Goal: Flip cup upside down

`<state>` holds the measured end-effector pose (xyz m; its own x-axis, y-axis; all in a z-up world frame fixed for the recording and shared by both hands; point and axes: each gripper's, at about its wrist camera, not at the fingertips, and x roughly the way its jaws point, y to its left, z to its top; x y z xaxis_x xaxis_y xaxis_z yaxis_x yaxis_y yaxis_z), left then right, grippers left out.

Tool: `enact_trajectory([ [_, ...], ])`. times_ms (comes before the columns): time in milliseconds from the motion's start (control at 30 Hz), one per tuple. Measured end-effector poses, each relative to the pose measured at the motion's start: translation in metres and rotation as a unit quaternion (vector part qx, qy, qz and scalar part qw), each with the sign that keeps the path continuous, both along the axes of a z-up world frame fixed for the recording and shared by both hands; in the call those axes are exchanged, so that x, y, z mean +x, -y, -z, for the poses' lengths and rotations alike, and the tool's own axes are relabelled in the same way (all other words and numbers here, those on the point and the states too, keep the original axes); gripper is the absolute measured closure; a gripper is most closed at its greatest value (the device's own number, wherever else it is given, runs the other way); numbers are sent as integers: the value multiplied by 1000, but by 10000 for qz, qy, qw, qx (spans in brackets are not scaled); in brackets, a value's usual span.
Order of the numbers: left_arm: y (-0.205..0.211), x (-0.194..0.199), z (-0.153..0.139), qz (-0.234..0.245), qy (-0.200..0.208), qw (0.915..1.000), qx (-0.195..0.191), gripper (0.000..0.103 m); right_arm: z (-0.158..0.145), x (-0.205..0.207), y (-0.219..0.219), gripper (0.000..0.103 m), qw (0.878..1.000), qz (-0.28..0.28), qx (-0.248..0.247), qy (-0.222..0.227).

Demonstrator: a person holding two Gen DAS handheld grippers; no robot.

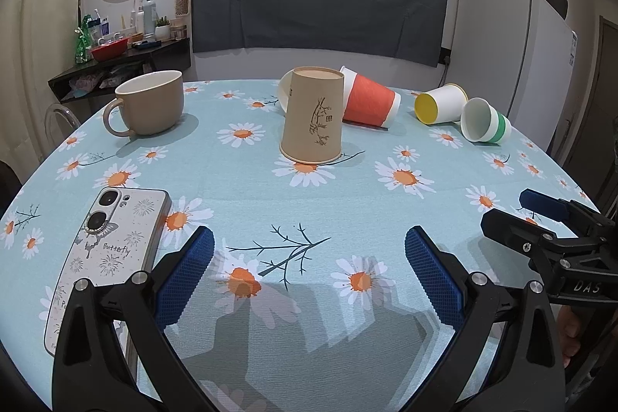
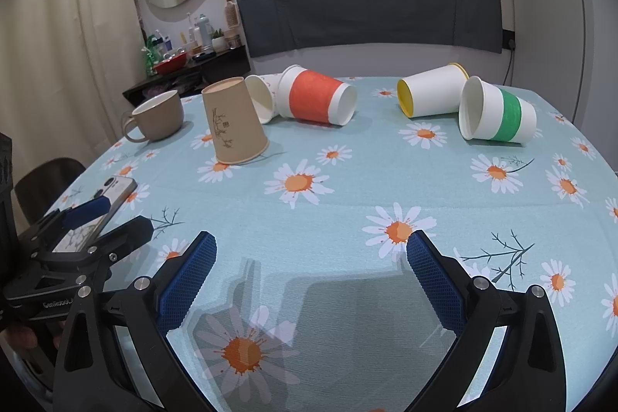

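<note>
A tan paper cup (image 1: pixel 313 116) stands upside down, rim on the tablecloth, mid-table; it also shows in the right wrist view (image 2: pixel 233 124). Behind it an orange-banded cup (image 1: pixel 369 100) (image 2: pixel 314 98) and a plain white cup (image 2: pixel 262 98) lie on their sides. A yellow-lined cup (image 1: pixel 440 104) (image 2: pixel 430 96) and a green-banded cup (image 1: pixel 484 121) (image 2: pixel 498 114) lie on their sides to the right. My left gripper (image 1: pixel 309 273) is open and empty, well short of the cups. My right gripper (image 2: pixel 311 277) is open and empty near the table's front.
A beige mug (image 1: pixel 148 103) stands upright at the far left. A white phone (image 1: pixel 104 257) lies face down at the front left. The flowered tablecloth (image 1: pixel 386 219) covers a round table. A fridge (image 1: pixel 513 64) stands behind on the right.
</note>
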<state>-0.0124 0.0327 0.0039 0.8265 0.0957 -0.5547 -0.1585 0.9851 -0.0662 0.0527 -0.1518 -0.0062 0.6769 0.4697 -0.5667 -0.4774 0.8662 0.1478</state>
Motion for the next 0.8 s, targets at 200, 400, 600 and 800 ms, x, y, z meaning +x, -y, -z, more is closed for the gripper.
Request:
enact_trajectory([
  [200, 2, -1, -1, 12, 14, 10000, 85, 6, 0, 0, 0, 8, 10000, -1, 8, -10],
  [400, 1, 0, 0, -6, -2, 10000, 33, 6, 1, 0, 0, 8, 10000, -4, 10, -10],
  [600, 1, 0, 0, -13, -11, 10000, 30, 6, 1, 1, 0, 8, 10000, -7, 6, -20],
  [800, 1, 0, 1, -16, -12, 10000, 26, 6, 1, 1, 0, 8, 10000, -13, 7, -32],
])
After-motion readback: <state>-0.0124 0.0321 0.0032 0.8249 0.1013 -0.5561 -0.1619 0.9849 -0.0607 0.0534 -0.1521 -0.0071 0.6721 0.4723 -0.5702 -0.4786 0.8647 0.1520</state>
